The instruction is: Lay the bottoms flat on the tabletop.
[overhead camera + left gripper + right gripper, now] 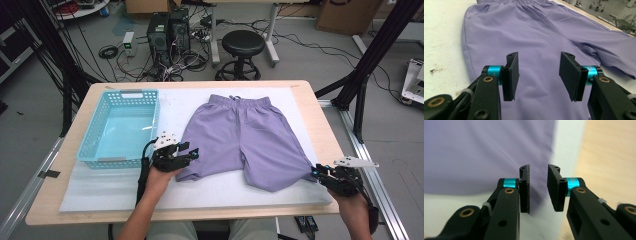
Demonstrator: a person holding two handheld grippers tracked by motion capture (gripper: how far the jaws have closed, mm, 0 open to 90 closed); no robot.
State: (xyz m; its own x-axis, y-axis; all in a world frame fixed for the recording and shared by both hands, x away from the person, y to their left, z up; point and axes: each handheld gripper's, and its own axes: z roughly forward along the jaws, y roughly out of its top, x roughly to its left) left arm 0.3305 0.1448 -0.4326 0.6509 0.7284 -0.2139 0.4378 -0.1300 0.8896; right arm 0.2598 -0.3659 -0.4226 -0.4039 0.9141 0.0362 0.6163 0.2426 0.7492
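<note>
A pair of purple shorts (245, 135) lies flat on the white mat (100, 190), waistband away from me. My left gripper (192, 152) hovers at the hem of the left leg. In the left gripper view its jaws (537, 75) stand wide apart over the purple cloth (536, 32), with nothing between the pads. My right gripper (316, 172) sits at the outer corner of the right leg's hem. In the right gripper view its jaws (538, 187) are narrowly apart, and the blurred edge of the shorts (474, 150) runs down into the gap without being pinched.
A light blue plastic basket (90, 145) stands empty at the left of the mat. The wooden table (320, 125) has bare margins on its right and front. Beyond the far edge are a black stool (243, 45), computer towers (167, 30) and cables on the floor.
</note>
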